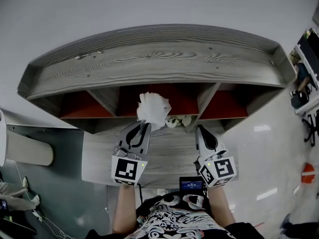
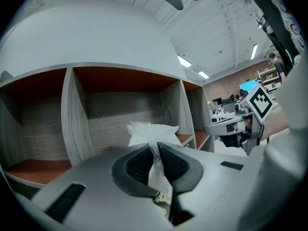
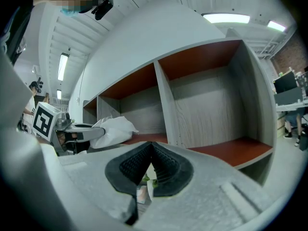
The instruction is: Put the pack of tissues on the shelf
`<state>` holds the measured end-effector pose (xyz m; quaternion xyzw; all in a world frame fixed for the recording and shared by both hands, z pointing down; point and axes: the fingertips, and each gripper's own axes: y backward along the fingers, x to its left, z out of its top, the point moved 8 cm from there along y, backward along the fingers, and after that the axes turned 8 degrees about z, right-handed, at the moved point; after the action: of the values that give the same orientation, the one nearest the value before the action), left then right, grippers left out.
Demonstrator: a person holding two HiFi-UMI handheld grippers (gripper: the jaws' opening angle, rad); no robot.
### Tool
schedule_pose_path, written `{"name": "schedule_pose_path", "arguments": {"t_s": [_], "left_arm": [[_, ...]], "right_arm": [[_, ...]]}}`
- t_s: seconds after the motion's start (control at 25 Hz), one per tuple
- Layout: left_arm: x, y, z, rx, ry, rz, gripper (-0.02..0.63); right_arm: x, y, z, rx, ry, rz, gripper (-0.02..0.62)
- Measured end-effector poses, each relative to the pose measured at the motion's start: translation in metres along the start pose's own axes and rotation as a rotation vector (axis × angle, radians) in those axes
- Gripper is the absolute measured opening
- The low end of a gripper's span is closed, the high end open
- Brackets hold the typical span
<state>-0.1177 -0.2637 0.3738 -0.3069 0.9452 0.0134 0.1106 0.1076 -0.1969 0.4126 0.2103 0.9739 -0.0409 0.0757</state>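
Currently the left tongs (image 1: 143, 127) pinch only the thin wrapper edge of the pack of tissues (image 1: 153, 108), which sits at the mouth of the middle compartment of the shelf (image 1: 149, 63). The right tongs (image 1: 200, 130) are pressed together and empty. Risk: the film may slip or tear, dropping the pack short of the ledge. Count: one pack, two tongs, three visible compartments.

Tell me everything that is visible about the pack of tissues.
The pack of tissues is white and wrapped in soft, crinkled, clear plastic. The left gripper pinches its loose near end between closed jaws. The bulky far end points into the middle compartment of the shelf. Whether it already rests on the red compartment floor cannot be told.
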Motion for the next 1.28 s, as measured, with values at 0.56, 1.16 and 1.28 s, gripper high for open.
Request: {"name": "schedule_pose_path", "arguments": {"t_s": [0.56, 1.16, 1.28], "left_arm": [[0.007, -0.028, -0.004, 0.099, 0.047, 0.019, 0.028], [0.019, -0.059, -0.002, 0.134, 0.074, 0.057, 0.029], [0.020, -0.063, -0.004, 0.146, 0.080, 0.066, 0.031]], "right_arm": [[-0.020, -0.006, 0.001, -0.001, -0.014, -0.033, 0.002], [-0.035, -0.009, 0.000, -0.005, -0.030, -0.053, 0.003], [-0.038, -0.007, -0.001, -0.005, -0.034, -0.064, 0.002]]}}
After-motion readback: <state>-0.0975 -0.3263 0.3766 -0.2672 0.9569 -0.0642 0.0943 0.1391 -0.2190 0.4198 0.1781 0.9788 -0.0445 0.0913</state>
